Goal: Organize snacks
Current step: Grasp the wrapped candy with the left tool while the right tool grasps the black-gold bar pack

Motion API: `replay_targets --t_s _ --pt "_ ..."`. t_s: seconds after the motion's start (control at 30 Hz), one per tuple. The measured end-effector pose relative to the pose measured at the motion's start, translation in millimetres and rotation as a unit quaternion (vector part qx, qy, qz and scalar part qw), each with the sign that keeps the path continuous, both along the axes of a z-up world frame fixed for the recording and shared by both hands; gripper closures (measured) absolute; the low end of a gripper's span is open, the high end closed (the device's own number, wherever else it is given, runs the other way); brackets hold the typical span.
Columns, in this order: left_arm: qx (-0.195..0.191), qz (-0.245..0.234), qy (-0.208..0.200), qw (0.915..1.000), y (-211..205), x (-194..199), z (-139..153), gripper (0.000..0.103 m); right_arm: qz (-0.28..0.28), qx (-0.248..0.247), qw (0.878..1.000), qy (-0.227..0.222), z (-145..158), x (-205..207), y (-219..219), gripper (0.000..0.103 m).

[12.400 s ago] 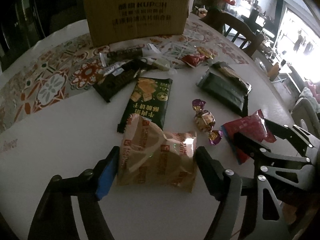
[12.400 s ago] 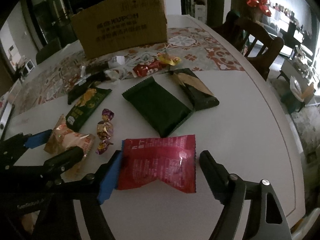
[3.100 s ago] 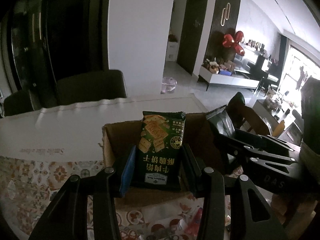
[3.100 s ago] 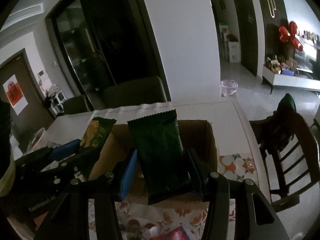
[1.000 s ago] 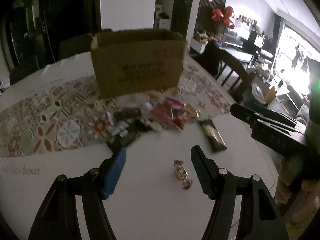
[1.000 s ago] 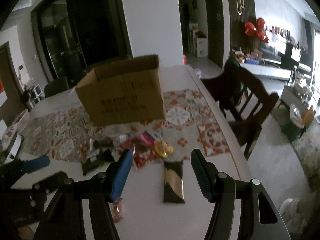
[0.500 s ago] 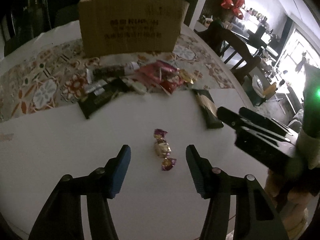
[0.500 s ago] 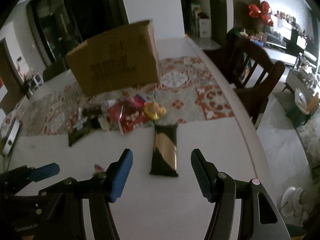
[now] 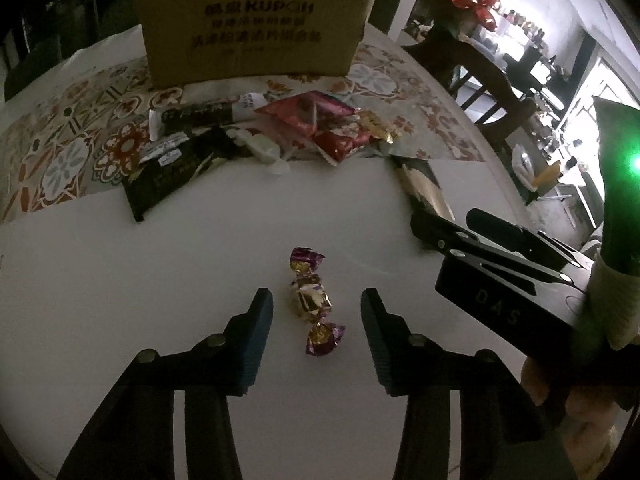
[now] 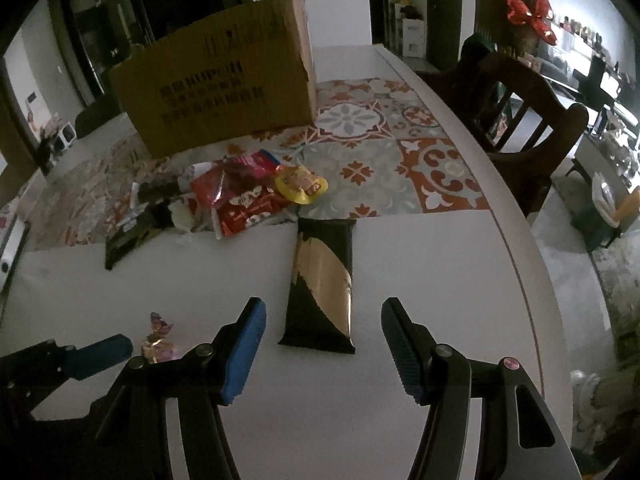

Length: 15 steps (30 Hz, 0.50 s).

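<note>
Task partway: loose snacks [image 9: 224,136] lie before the box [image 9: 256,20]; left gripper [image 9: 316,316], narrowing but clear of it, straddles the candy [image 9: 312,300]; right gripper [image 10: 322,336] is spread around the bar [image 10: 322,284], untouched

Snack count on your table:
You have one cardboard box [image 9: 252,20], one twist-wrapped candy [image 9: 312,300], one black-and-gold bar [image 10: 322,280], two grippers, and a heap too tangled to count.

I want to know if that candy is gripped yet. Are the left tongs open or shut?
Open. The left tongs have just been closing, but both pads still stand clear of the candy lying between them on the table.
</note>
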<state>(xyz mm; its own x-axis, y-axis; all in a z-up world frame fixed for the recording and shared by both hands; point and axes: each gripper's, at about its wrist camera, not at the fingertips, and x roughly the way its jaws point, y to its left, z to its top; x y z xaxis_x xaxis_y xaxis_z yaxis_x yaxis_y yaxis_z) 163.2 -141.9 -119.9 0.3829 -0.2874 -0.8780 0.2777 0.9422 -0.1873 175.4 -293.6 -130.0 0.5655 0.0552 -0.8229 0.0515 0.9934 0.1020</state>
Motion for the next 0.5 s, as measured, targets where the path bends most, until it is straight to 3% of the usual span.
replay_targets --t_s 0.23,0.33,0.5 --pt "0.014 -0.012 -0.004 0.9998 -8 2 -7 0.073 -0.004 -0.011 1.000 0.002 -7 10 -1 0.043" --pt "0.015 -0.014 -0.006 0.9998 -8 3 -7 0.085 -0.001 -0.018 1.000 0.001 -8 14 0 0.043" --pt "0.003 -0.010 -0.003 0.9999 -6 8 -7 0.086 0.012 -0.049 0.999 -0.004 -8 15 10 0.067"
